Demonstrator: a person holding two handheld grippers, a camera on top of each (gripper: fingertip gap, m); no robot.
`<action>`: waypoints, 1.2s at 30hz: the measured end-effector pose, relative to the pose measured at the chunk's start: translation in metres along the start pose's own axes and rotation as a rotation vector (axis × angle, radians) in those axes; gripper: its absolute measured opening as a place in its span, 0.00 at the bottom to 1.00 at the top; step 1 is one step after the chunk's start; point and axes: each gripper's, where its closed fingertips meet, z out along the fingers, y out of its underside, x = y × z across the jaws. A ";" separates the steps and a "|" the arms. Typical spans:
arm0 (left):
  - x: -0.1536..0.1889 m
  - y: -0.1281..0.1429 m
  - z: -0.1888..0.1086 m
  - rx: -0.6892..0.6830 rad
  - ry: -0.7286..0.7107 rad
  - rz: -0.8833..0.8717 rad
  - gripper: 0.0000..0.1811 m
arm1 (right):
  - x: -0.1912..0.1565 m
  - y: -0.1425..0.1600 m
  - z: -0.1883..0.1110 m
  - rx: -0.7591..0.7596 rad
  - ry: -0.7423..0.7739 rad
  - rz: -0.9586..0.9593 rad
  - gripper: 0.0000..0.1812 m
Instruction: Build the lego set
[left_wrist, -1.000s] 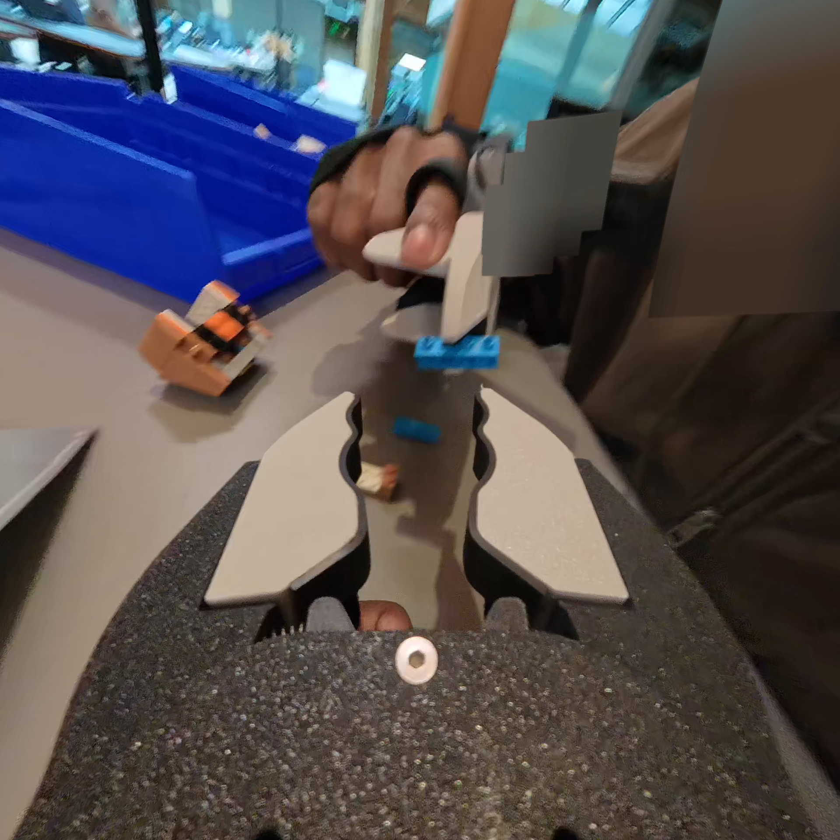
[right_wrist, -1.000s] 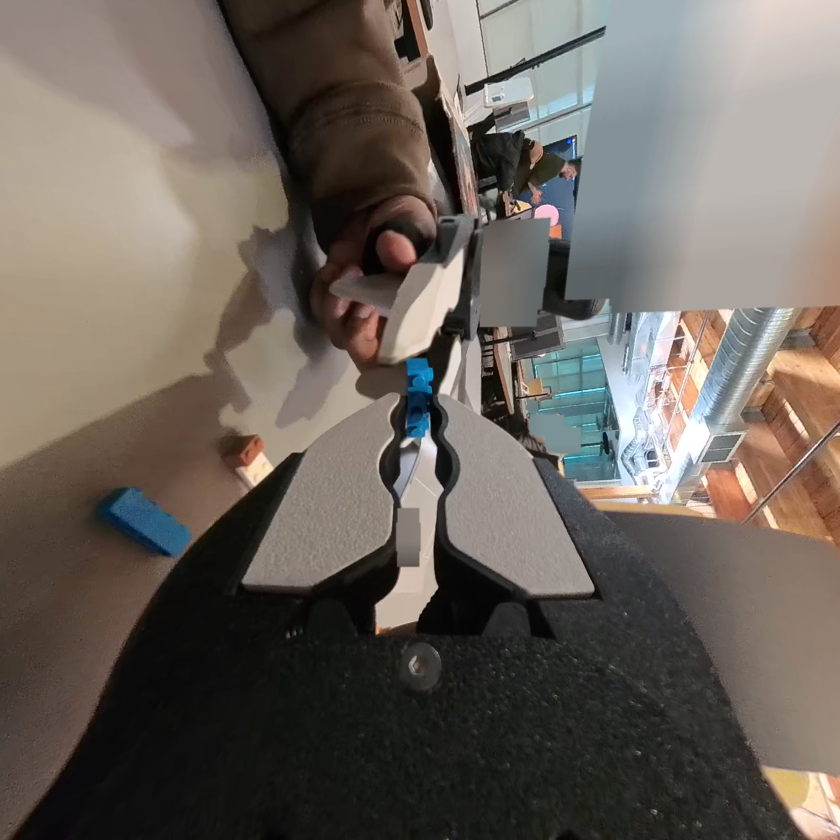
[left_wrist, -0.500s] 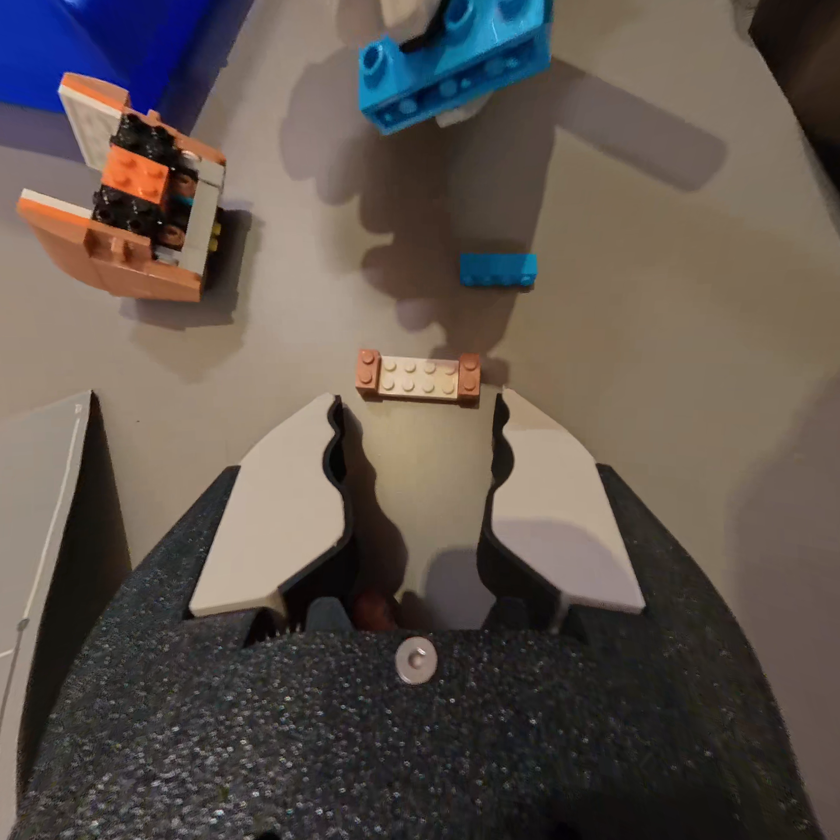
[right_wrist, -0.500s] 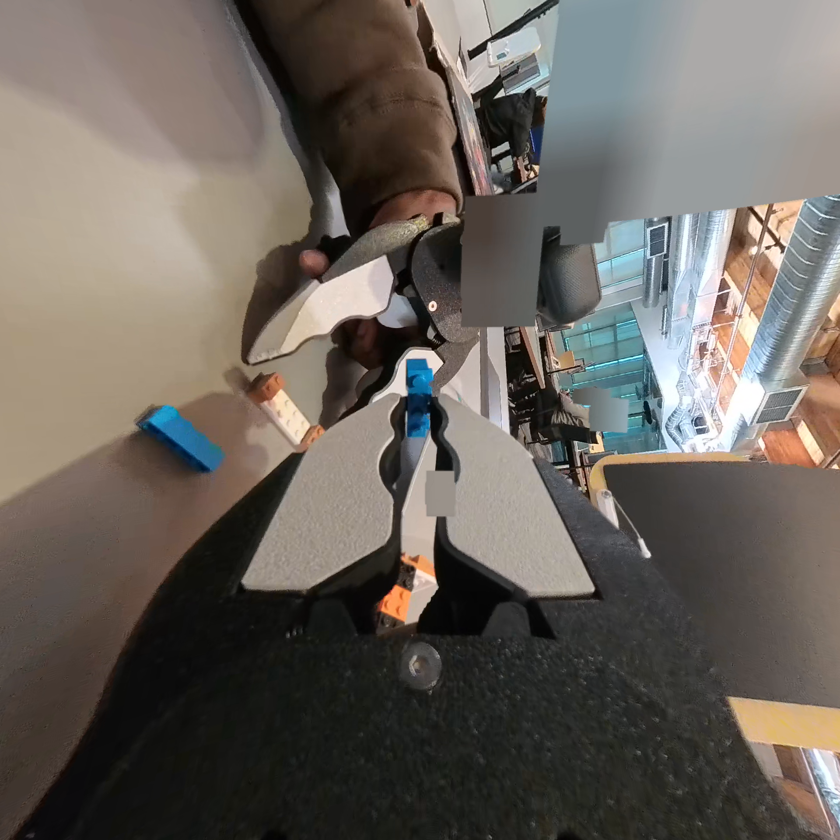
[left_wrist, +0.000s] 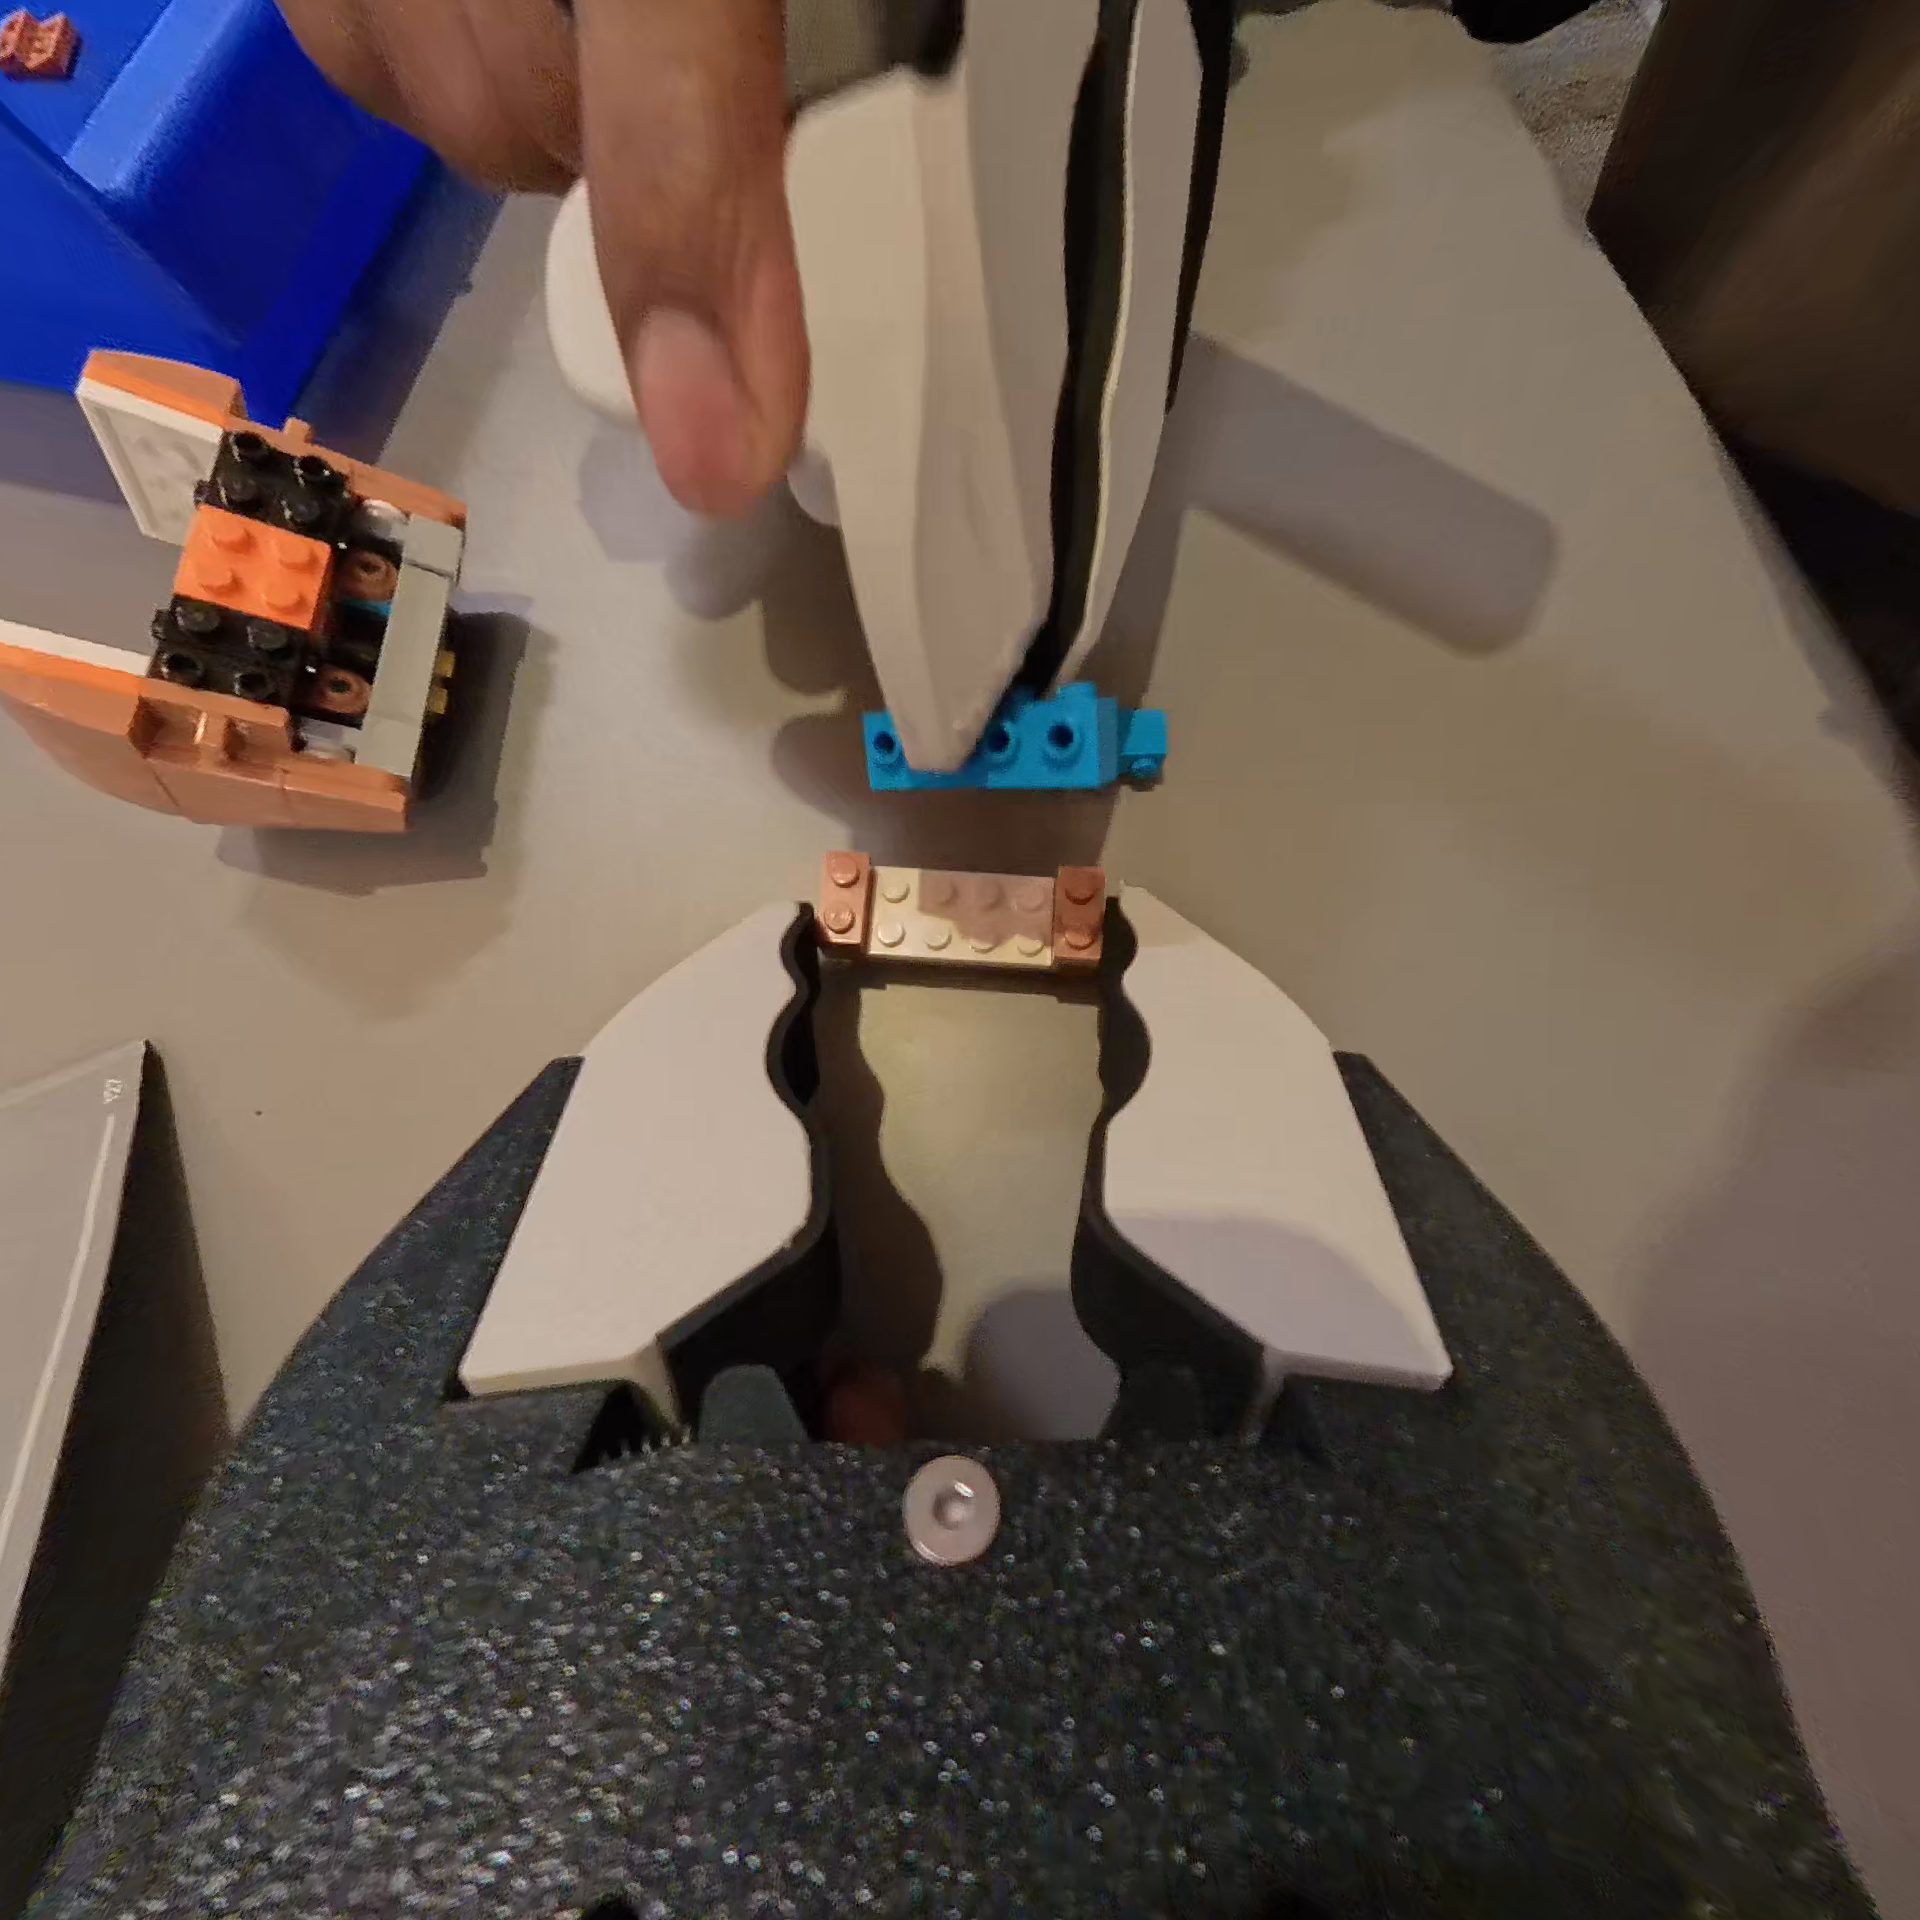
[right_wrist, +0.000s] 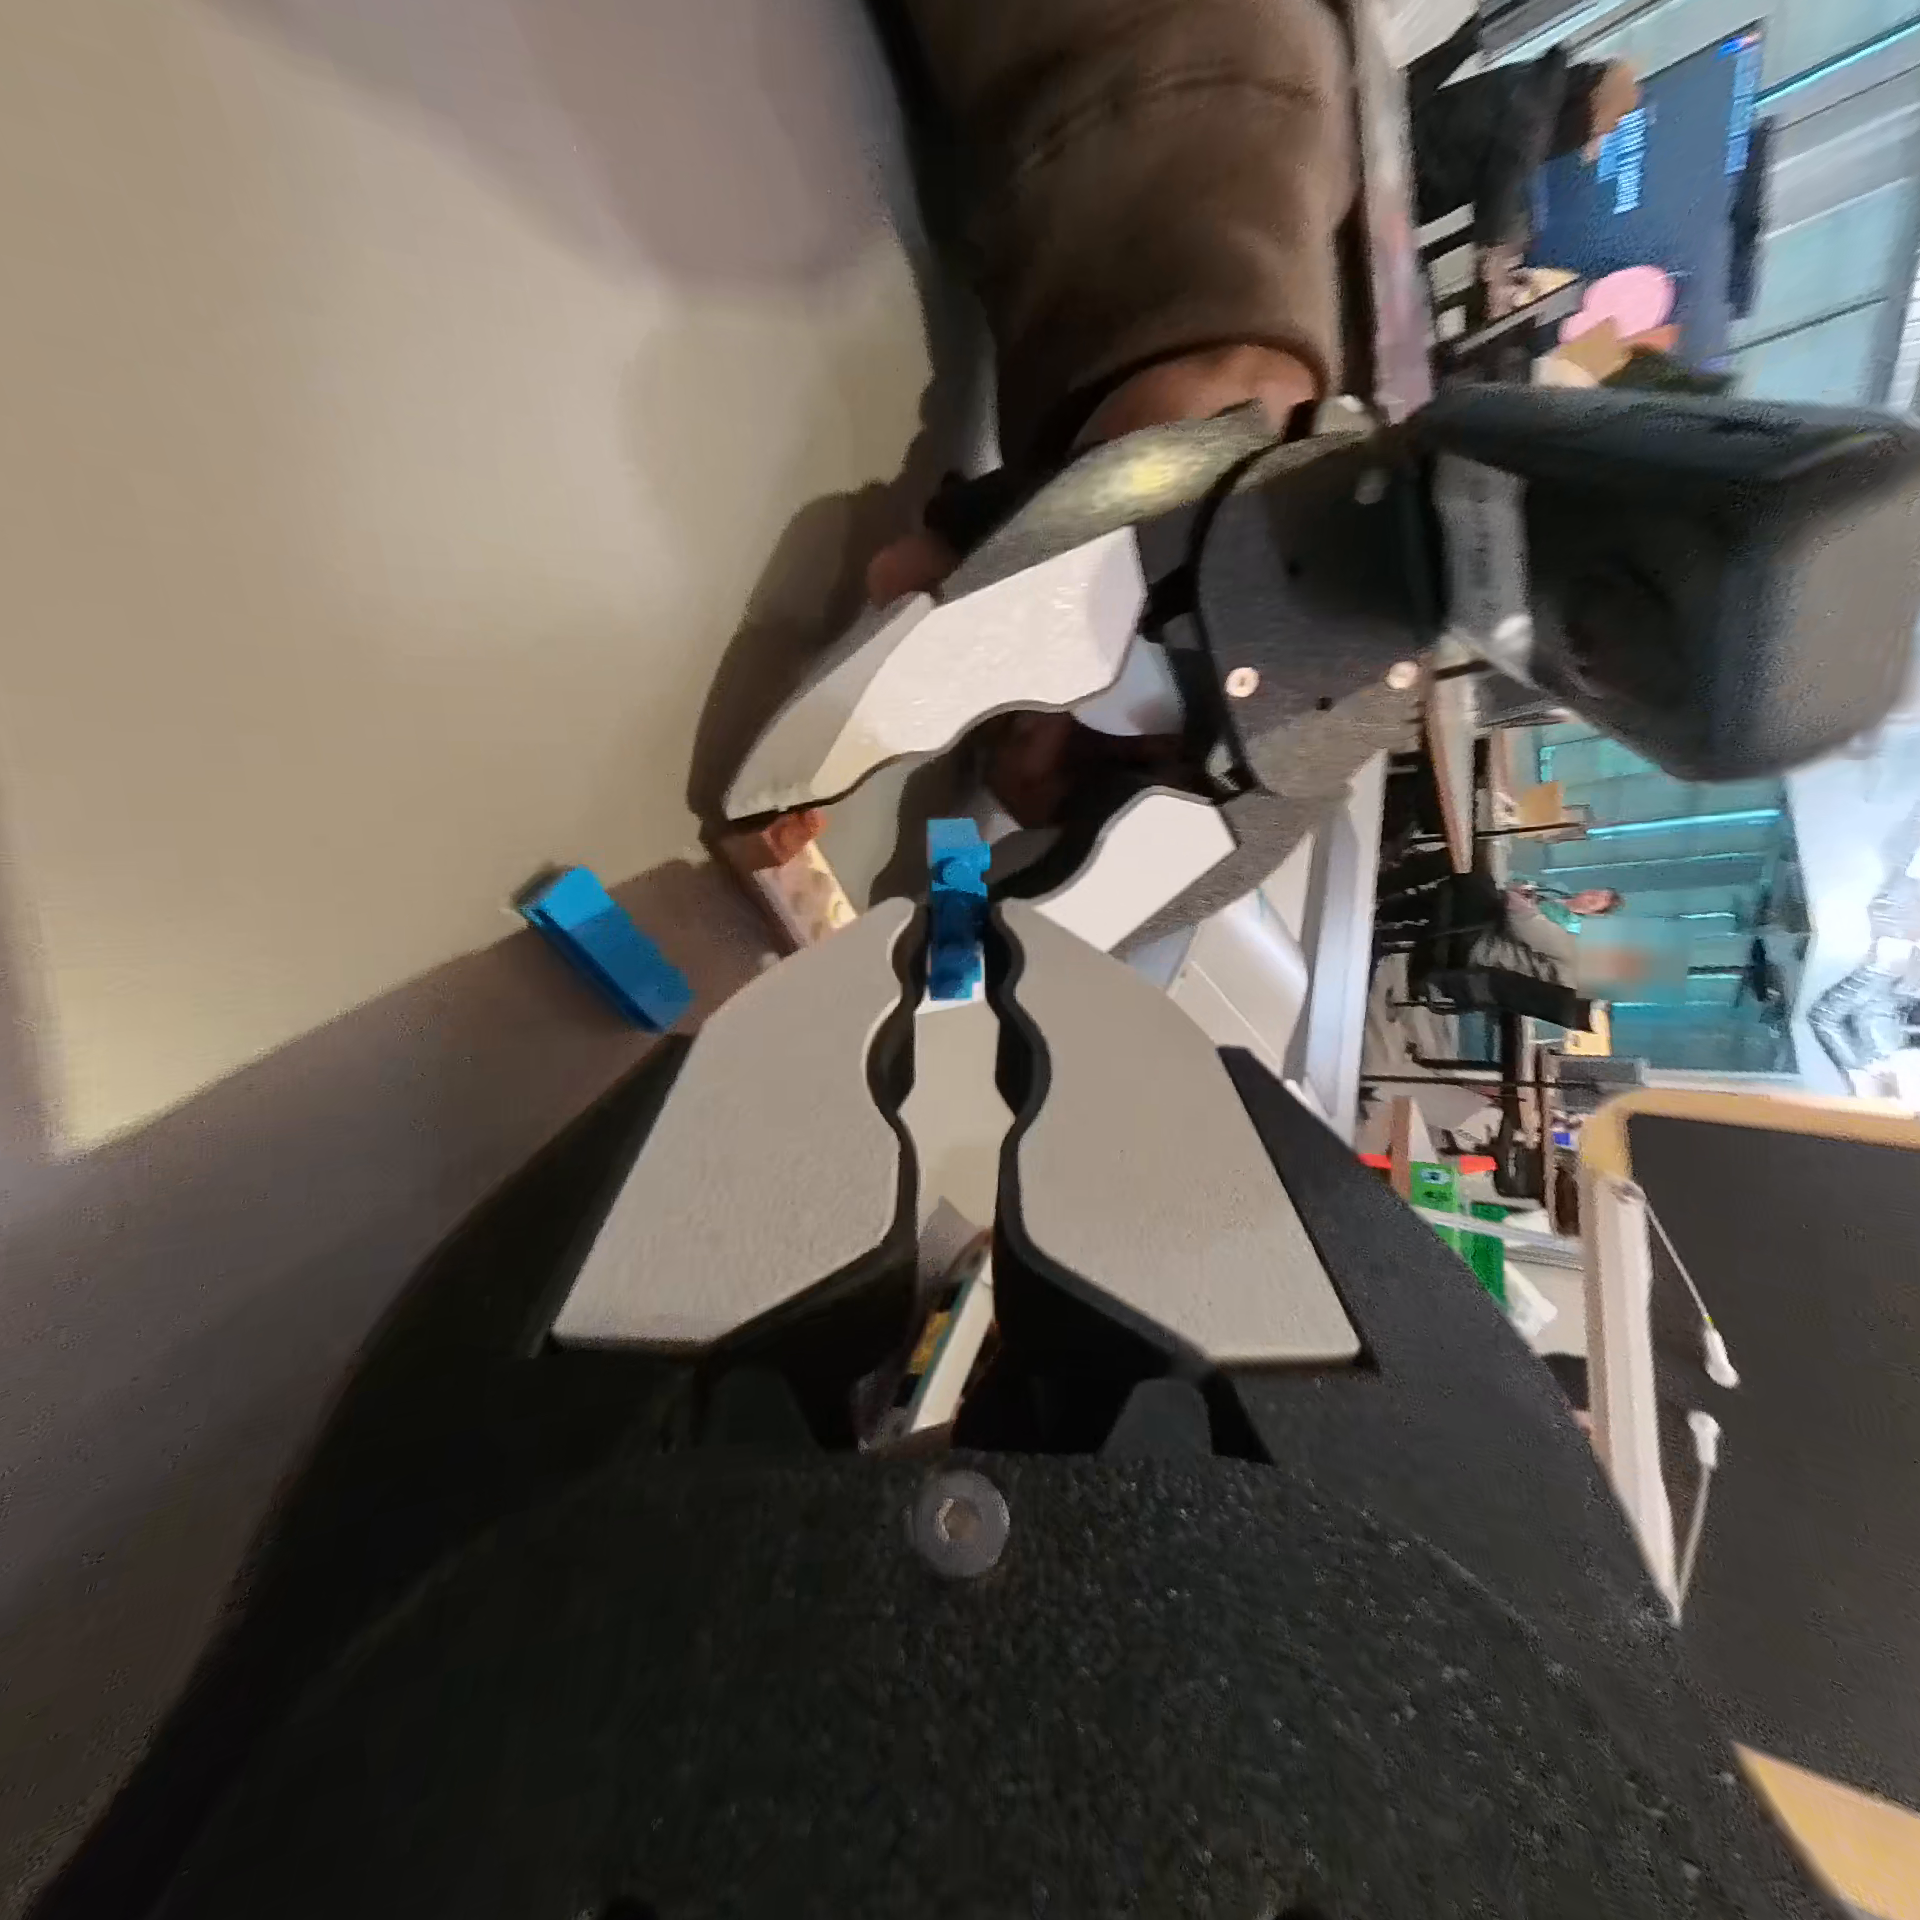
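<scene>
Left gripper (left_wrist: 961, 920) spread, tips flanking tan-brown plate (left_wrist: 959, 912) on table (left_wrist: 1455, 883); right gripper (right_wrist: 954, 914) pinching blue brick (right_wrist: 954, 909) just beyond; orange-black build (left_wrist: 249, 623) far left

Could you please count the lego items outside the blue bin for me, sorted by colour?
Blue pieces: 2 (blue piece held in the right tool; loose blue brick on the table)
Tan-and-brown plate: 1
Orange-and-black part-built model: 1
Total: 4
</scene>
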 end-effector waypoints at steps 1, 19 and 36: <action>0.000 0.000 -0.001 -0.011 -0.004 0.006 0.29 | -0.003 0.000 0.002 -0.014 -0.029 -0.012 0.06; 0.026 -0.008 -0.011 -0.028 0.076 0.094 0.29 | -0.014 -0.021 0.015 -0.152 -0.350 -0.113 0.05; 0.032 -0.009 -0.009 -0.054 0.063 0.160 0.29 | -0.028 -0.018 0.017 -0.301 -0.487 -0.232 0.05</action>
